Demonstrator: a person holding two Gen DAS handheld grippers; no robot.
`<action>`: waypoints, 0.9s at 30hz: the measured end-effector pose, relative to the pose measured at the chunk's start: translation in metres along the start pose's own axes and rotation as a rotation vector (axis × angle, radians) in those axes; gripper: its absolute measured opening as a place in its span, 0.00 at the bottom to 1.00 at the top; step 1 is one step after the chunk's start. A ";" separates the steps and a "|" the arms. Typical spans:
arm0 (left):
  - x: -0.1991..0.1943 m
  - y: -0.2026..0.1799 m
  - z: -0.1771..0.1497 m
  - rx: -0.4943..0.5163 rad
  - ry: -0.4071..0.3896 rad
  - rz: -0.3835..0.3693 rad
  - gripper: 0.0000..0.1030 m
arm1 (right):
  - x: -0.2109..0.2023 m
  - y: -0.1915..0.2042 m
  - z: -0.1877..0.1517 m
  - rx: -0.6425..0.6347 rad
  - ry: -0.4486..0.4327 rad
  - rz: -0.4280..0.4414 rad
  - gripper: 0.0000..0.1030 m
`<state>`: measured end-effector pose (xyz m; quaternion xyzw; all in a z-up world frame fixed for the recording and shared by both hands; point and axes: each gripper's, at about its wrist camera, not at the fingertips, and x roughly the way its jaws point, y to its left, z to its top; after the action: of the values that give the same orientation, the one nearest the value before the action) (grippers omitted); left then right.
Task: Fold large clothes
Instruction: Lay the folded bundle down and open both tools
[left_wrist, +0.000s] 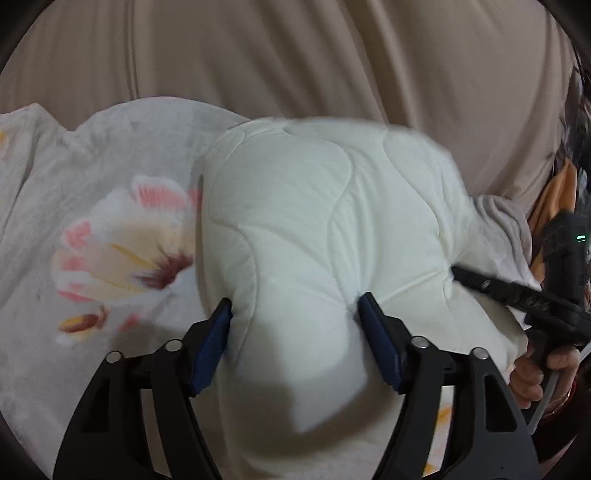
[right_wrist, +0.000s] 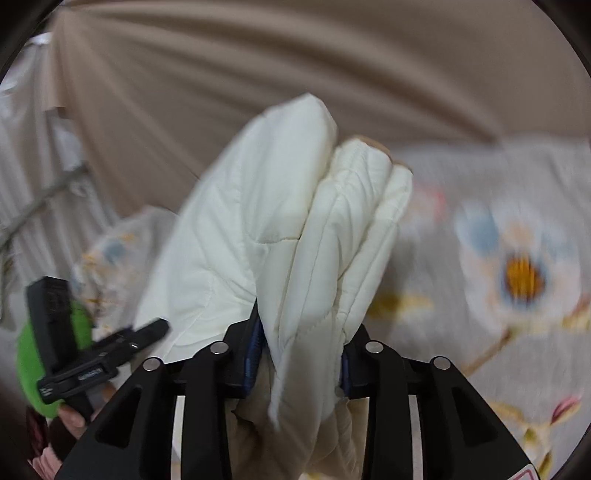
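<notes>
Cream-white quilted padded fabric (left_wrist: 317, 221), stitched in curving lines, fills the middle of both views and is bunched into thick folds, lifted above a pale fleece blanket printed with large pink and yellow flowers (left_wrist: 110, 236). In the left wrist view a fat bulge of this quilted piece sits between the blue-padded fingers of the left gripper (left_wrist: 295, 317); the jaws stand fairly wide, yet both pads press into the padding and hold it. In the right wrist view the right gripper (right_wrist: 301, 343) is nearly closed, pinching several stacked layers of the same fabric (right_wrist: 295, 206), which rise upright from its jaws. Each camera catches the other black gripper at its edge, the right one with the person's hand (left_wrist: 535, 373) on its handle. Behind everything hangs a beige draped curtain (left_wrist: 295, 55). The floral blanket (right_wrist: 498, 258) looks blurred on the right side.
</notes>
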<state>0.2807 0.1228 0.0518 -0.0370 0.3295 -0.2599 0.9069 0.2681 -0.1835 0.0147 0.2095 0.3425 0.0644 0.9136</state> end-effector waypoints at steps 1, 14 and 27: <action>-0.002 -0.003 -0.002 0.015 -0.001 0.001 0.71 | -0.001 -0.013 -0.008 0.052 -0.012 0.037 0.47; -0.062 -0.076 -0.006 0.191 -0.022 0.281 0.81 | -0.079 0.093 -0.034 -0.297 -0.136 -0.136 0.06; -0.014 -0.065 -0.042 0.096 0.112 0.366 0.82 | -0.022 0.047 -0.077 -0.290 -0.050 -0.339 0.00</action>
<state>0.2166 0.0783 0.0428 0.0811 0.3681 -0.1078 0.9200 0.2025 -0.1205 -0.0042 0.0168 0.3374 -0.0468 0.9400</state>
